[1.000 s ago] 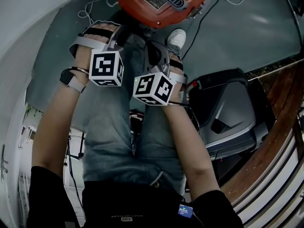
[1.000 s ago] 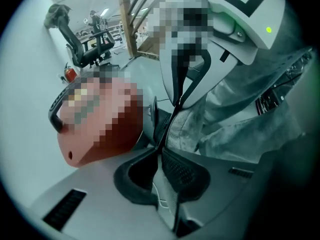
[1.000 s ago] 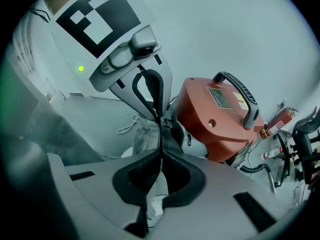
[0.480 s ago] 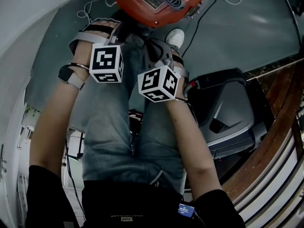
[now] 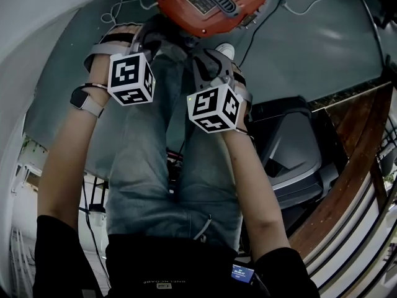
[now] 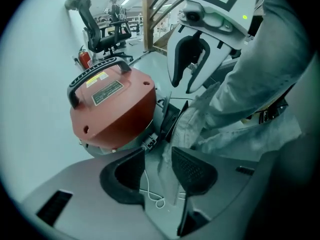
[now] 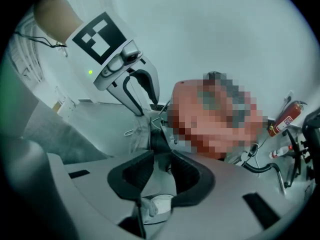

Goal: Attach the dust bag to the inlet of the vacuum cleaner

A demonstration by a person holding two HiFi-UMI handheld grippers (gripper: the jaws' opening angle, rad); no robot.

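Close quarters at vacuum cleaner [image 5: 214,2]: dust bag [image 6: 192,124] bunched against its near side, legs in jeans [image 5: 155,160] crowding in just behind. Loose cables [image 5: 127,2] on floor to its left. Grey machine [image 5: 298,157] blocking right. Open floor [image 5: 322,48] upper right.

Both shut before, the left gripper [image 6: 159,156] and right gripper [image 7: 161,159] are opening, dust bag [image 6: 192,124] between jaws.

Vacuum cleaner [image 5: 211,2]: cut off by the head view's top edge. Dust bag [image 6: 192,124]: lower part hidden; whether it is seated on the cleaner cannot be determined.
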